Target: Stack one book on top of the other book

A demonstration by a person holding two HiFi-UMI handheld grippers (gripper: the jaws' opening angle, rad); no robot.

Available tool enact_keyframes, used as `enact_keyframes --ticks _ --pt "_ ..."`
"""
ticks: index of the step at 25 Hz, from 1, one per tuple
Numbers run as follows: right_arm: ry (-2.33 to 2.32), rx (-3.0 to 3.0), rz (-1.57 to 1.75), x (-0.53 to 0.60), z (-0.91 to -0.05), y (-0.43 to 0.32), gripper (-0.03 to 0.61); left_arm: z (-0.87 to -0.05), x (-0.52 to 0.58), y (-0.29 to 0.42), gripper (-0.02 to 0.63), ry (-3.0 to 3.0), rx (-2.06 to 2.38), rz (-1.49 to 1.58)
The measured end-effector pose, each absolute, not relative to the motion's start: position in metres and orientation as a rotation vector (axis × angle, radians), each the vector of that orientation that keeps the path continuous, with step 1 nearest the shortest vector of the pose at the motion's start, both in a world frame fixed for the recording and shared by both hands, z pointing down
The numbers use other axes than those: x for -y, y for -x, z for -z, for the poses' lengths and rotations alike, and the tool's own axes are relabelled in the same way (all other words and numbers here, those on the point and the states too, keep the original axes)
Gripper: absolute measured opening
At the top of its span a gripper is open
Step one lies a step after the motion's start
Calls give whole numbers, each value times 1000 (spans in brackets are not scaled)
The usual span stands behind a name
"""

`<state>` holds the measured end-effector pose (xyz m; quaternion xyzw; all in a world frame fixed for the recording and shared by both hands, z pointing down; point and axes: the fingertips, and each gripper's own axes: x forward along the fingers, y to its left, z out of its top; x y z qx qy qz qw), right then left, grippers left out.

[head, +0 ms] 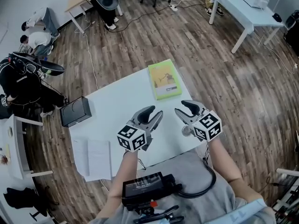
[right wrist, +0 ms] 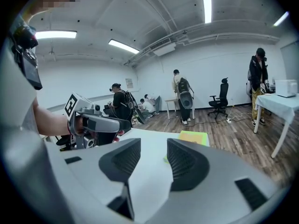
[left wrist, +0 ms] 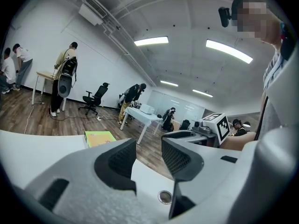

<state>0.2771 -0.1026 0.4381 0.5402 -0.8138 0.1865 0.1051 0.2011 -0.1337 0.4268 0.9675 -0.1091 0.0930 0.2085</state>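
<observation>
**Head view.** A thin yellow-green softcover book [head: 164,80] lies flat at the far corner of the white table [head: 117,99], well apart from both tools. My left gripper [head: 153,115] and right gripper [head: 186,110] hang side by side over the near part of the table. A white open booklet [head: 92,158], possibly the second book, lies at the near left corner. A black box [head: 74,111] stands at the left edge.

**Left gripper view.** The jaws stand partly apart with nothing between them. The book [left wrist: 99,138] shows beyond them, to the left.

**Right gripper view.** The jaws are likewise half-spread and empty, with the book [right wrist: 194,137] ahead and slightly right.

**Handling.** I judge the book light, bendy and probably slick-covered. I would pinch one edge near the spine, where it should be stiffest, and carry it level so it does not droop or fan open.
</observation>
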Motion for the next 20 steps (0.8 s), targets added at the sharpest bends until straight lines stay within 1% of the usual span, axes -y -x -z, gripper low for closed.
enact_keyframes --ticks 20 --pt "-1640 2325 -716 149 -496 -317 152 -477 173 -231 164 -2608 307 -430"
